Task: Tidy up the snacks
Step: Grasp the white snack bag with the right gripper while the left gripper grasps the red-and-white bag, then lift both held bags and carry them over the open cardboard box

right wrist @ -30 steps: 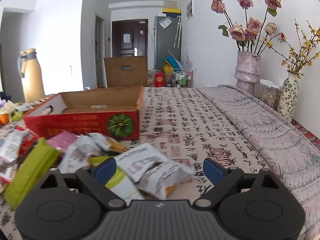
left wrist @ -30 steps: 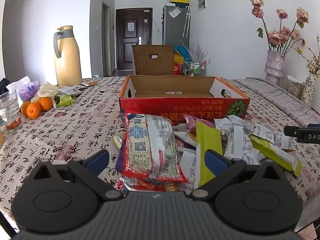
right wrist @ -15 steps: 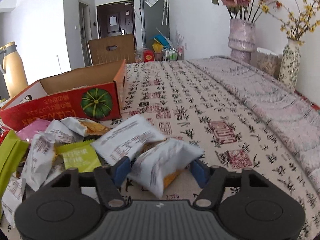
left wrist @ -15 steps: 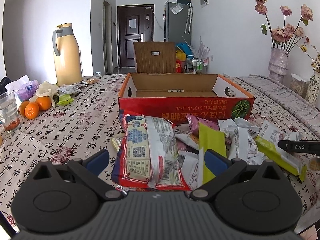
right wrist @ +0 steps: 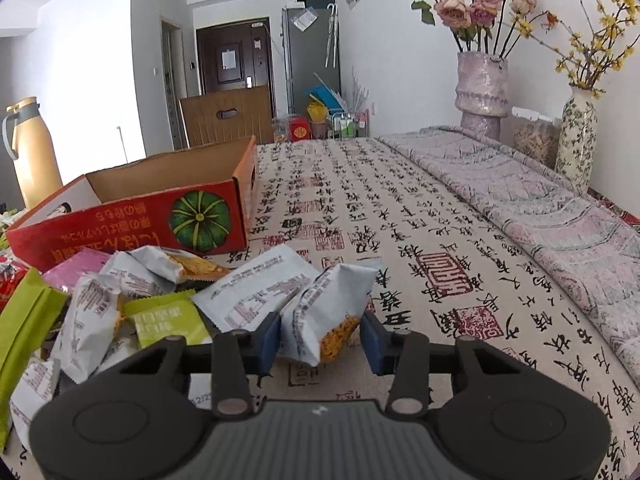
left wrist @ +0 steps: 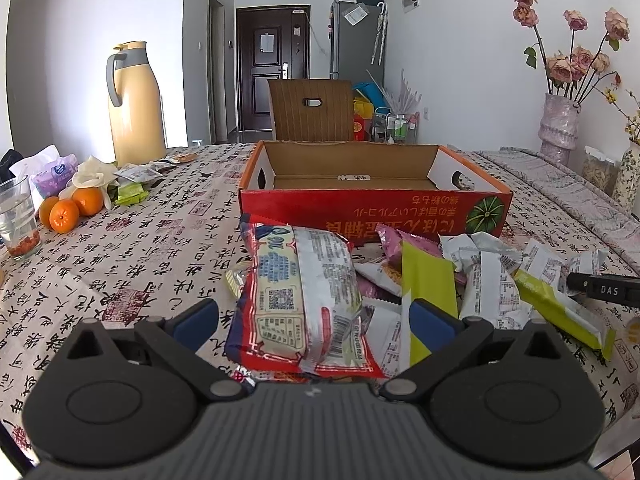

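An open red cardboard box [left wrist: 372,208] [right wrist: 120,228] with a pumpkin picture stands empty behind a heap of snack packets [left wrist: 480,272]. My left gripper [left wrist: 316,324] is open over the heap. A large red and white snack bag [left wrist: 300,292] lies between its blue pads without touching them. My right gripper [right wrist: 322,340] is at the heap's right end, and its jaws are closing on a small white snack packet [right wrist: 324,312], which stands crumpled between the pads. A lime green packet [right wrist: 168,320] lies just left of it. The right gripper's black finger [left wrist: 604,290] shows in the left wrist view.
On the patterned tablecloth at the left stand a yellow thermos jug [left wrist: 134,100], oranges [left wrist: 68,208], a glass [left wrist: 18,216] and tissue packs. Two vases with flowers [right wrist: 482,92] stand at the right by a folded grey blanket [right wrist: 540,208]. A wooden chair [left wrist: 310,110] sits behind the box.
The right gripper dropped down to the heap's right end and its jaws narrowed around the white packet, which now stands squeezed. The left gripper stayed where it was, still open.
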A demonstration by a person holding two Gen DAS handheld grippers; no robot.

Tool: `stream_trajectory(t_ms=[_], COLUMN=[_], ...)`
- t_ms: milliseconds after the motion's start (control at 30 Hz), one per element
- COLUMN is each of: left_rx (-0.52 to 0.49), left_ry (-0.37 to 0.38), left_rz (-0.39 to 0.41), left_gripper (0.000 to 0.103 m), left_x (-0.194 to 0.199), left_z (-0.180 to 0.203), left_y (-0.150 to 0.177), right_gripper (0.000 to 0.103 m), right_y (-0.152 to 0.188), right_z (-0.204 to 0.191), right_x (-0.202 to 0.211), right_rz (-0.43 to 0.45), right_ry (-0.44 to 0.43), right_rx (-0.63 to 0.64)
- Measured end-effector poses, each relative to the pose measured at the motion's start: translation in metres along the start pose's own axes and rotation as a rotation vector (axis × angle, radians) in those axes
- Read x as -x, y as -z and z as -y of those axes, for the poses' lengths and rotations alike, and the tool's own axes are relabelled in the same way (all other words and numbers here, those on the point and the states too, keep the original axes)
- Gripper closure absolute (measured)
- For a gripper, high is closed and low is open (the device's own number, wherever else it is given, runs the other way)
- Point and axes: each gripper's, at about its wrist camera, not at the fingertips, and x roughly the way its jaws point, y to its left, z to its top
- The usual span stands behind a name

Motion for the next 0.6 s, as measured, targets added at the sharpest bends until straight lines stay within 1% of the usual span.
stream_trajectory(t_ms=[333,467,600], left_rx=[-0.011,-0.024,-0.024], left_ry=[-0.011,-0.04,-0.083], left_rz=[0.0,-0.009,-0.043], left_gripper=[0.0,0.0,0.0], left_x=[-0.007,-0.017,-0.034], left_z=[0.001,0.005,0.008], left_y=[-0.009,-0.017,-0.024], right_gripper=[0.061,0.061,0.061], right_y=[-0.005,-0.004,-0.004], right_z=[-0.004,-0.01,-0.016], right_x=[0.027,0.034,0.038], right_rz=[0.096,0.115,0.124], right_ry=[-0.003,-0.022,-0.042], right_rx=[0.001,0.006,0.014])
